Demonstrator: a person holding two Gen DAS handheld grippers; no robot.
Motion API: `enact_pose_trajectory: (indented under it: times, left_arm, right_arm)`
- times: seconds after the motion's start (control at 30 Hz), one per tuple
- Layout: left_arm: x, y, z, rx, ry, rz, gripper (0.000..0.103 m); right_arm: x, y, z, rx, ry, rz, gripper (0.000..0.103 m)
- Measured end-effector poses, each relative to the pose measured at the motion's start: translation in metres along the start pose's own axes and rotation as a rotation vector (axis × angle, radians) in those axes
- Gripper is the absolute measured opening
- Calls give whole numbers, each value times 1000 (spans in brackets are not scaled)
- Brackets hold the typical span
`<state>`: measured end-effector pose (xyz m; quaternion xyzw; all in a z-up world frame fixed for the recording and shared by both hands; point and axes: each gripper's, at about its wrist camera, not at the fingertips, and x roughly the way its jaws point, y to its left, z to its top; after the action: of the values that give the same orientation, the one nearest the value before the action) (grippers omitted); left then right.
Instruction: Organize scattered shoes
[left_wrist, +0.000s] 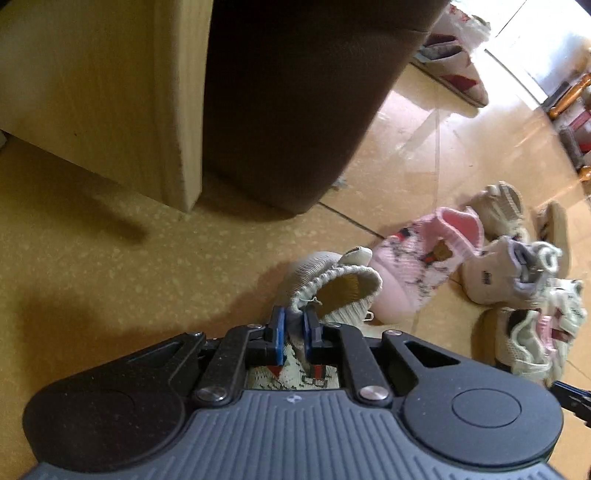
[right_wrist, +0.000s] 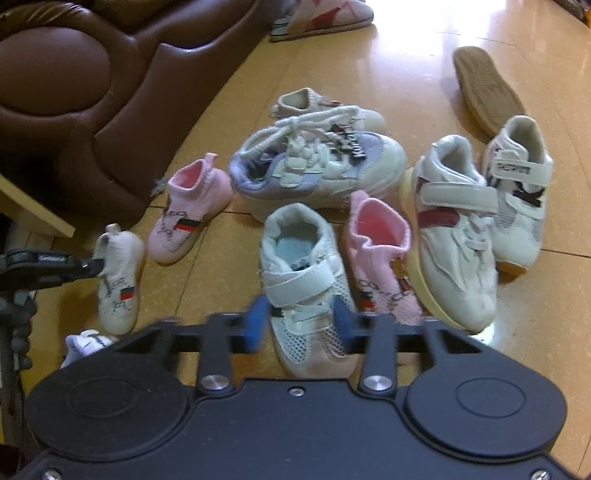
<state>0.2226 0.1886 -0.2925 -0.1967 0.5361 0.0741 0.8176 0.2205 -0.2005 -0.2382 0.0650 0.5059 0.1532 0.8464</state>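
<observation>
Gripping a white knit shoe (left_wrist: 334, 291), left tool (left_wrist: 294, 325), right view alone showing white mesh sneaker (right_wrist: 303, 295)

Both grippers: black plastic bodies w/ ribbed centre panel, round side caps, silver screws at linkage arms, blue pads (left_wrist: 281, 325) on black fingers (right_wrist: 341, 319).

Cream knit sock shoe (left_wrist: 334, 291) with tan lining, red-and-green stripe on its side, pinched between blue pads (left_wrist: 279, 332) of the black left gripper (left_wrist: 294, 325). At two o'clock from it, pink knit shoe (left_wrist: 417, 258) printed with a small bear. White mesh strap shoe (right_wrist: 306, 295) with pale pink toe between blurred blue pads of the right gripper (right_wrist: 299, 325). At twelve o'clock, lavender-and-white laced sneaker (right_wrist: 317, 170). At two o'clock, white sneaker (right_wrist: 454, 236) with maroon band, yellowed sole. Dark brown leather sofa (right_wrist: 92, 92); glossy yellow speckled floor (right_wrist: 207, 273).
</observation>
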Motion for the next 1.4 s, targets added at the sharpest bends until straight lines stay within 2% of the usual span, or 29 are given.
enact_pose_trajectory:
  times: [0.13, 0.17, 0.27, 0.37, 0.5, 0.63, 0.77, 1.07, 1.23, 1.27, 1.3, 1.4]
  left_arm:
    - [4, 0, 1, 2, -2, 24, 17]
    - [3, -2, 3, 10, -3, 37, 26]
    - [-9, -9, 4, 50, -54, 79, 63]
    - [-19, -12, 3, 69, -81, 73, 64]
    - [-37, -15, -5, 56, -148, 93, 64]
    - [-47, -22, -14, 26, -176, 85, 64]
    - [-52, -34, -23, 47, -190, 49, 64]
    - [-50, -46, -25, 57, -178, -22, 64]
    - [-44, -46, -29, 24, -166, -45, 64]
    - [-44, -44, -30, 12, -165, -51, 64]
    - [-44, -42, -30, 1, -164, -56, 64]
    - [-47, -40, -30, -19, -175, -61, 64]
  right_arm:
    - [2, 2, 1, -6, -12, -6, 30]
    - [3, 2, 2, -2, -16, -15, 30]
    - [5, -2, 6, 23, -25, -24, 30]
    - [7, -5, 12, 39, -30, -28, 31]
    - [12, -5, 23, 38, -19, -44, 43]
    - [22, 0, 33, 11, 7, -53, 42]
    - [33, 2, 37, 7, 34, -73, 40]
    - [56, -8, 42, 42, 61, -134, 40]
    - [61, -13, 38, 45, 57, -158, 27]
    - [59, -14, 37, 53, 52, -160, 18]
    - [58, -14, 37, 59, 46, -159, 13]
    - [53, -12, 37, 76, 36, -158, 12]
